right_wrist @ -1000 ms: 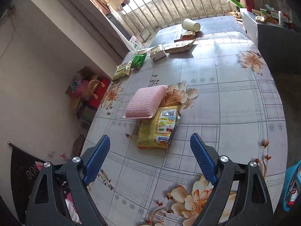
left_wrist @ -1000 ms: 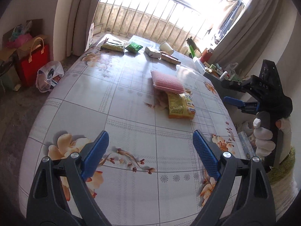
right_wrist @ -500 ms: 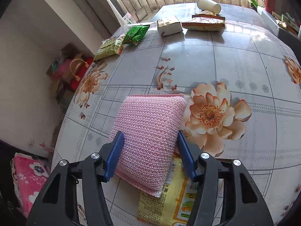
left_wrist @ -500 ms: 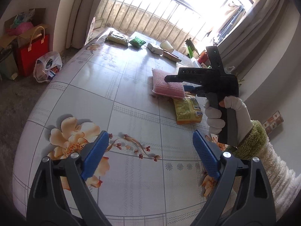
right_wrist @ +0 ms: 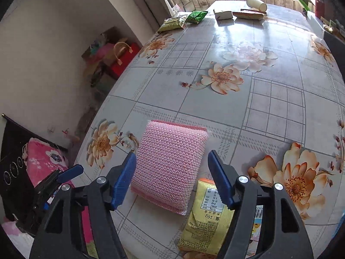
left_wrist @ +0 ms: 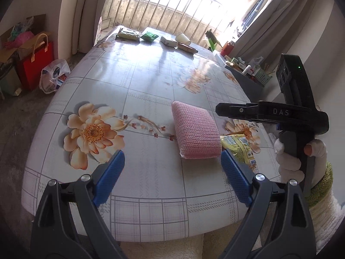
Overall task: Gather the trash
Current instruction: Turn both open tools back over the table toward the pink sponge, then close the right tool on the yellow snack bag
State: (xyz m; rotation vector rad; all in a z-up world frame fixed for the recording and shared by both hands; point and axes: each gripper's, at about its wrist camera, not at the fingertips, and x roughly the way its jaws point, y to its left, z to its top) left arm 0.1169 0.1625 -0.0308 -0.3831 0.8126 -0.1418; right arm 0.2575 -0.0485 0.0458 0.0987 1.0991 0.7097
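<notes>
Sunlight from the barred window (left_wrist: 172,6) washed out the far end of the flowered table (left_wrist: 151,86), so the small packets lined up there were hard to read: a green packet (right_wrist: 196,16), an olive one beside it (right_wrist: 172,23), a white box (right_wrist: 223,14), a flat brown wrapper (right_wrist: 251,14) and a paper cup on its side (right_wrist: 256,2).

Near the front edge lay a pink knitted sponge (right_wrist: 170,164), its lower right corner overlapping a yellow snack packet (right_wrist: 207,218). Much of that packet was hidden: the sponge covered its top, the right gripper (right_wrist: 171,179) cut across its right side, and its print was too small to make out.

That gripper's jaws had just been opening and stood wide on either side of the sponge's near end, the pads clear of it, gripping nothing. From the left wrist camera only its black body, in a white-gloved hand (left_wrist: 295,157), showed; its tips were hidden.

The left gripper (left_wrist: 172,177) hung spread wide and empty over the near table edge, with the sponge just ahead of its right pad. On the floor at left sat a red bag (left_wrist: 35,64) and a plastic bag (left_wrist: 55,75), contents unclear.
</notes>
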